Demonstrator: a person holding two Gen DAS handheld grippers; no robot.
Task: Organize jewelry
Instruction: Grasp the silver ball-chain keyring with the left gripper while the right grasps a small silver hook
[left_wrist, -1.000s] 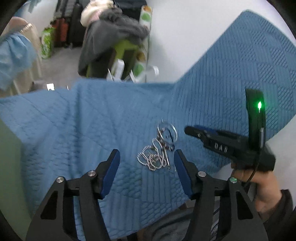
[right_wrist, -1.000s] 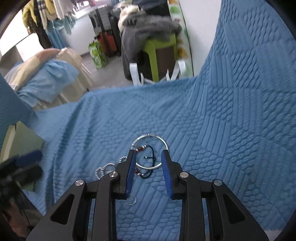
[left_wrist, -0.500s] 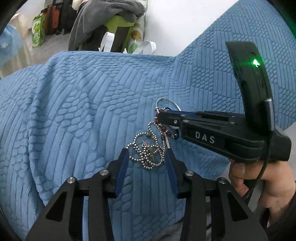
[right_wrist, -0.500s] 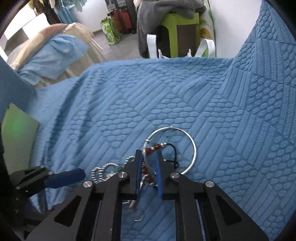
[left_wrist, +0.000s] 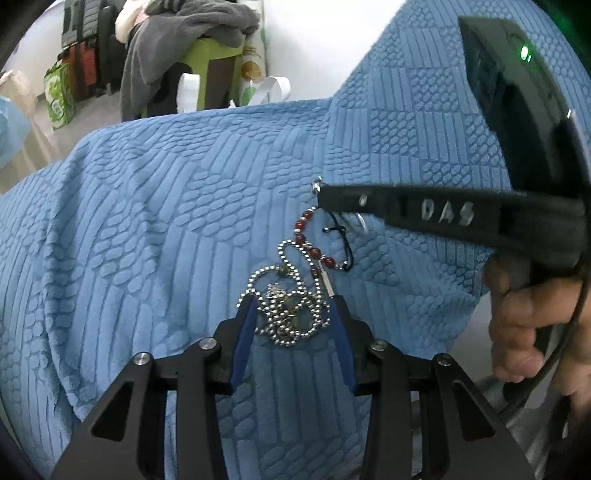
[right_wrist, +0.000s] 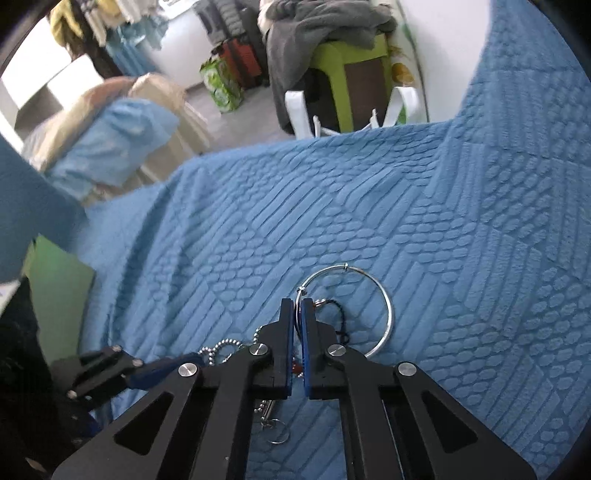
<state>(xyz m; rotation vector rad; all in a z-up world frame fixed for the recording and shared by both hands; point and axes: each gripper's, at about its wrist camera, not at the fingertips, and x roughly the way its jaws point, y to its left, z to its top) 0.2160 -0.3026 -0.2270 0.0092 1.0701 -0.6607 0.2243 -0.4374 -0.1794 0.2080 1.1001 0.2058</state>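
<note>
A tangle of jewelry lies on the blue quilted blanket (left_wrist: 155, 206): a silver ball chain (left_wrist: 288, 306), a red bead bracelet (left_wrist: 308, 251) on a black cord, and a large silver ring bangle (right_wrist: 382, 306). My left gripper (left_wrist: 293, 308) straddles the ball chain, its jaws narrowed around the pile but not closed on it. My right gripper (right_wrist: 297, 310) is shut on the silver bangle's near edge, next to the red beads. The right gripper also shows in the left wrist view (left_wrist: 321, 194), coming in from the right.
A green flat object (right_wrist: 55, 291) lies on the blanket at the left. Beyond the blanket's far edge are a green stool (right_wrist: 354, 62) draped with grey clothes, bags and a white wall. A small key ring (right_wrist: 277, 432) lies under the right gripper.
Both grippers have come down onto the jewelry pile. The right jaws have closed from part open onto the bangle. The left jaws have narrowed around the ball chain.
</note>
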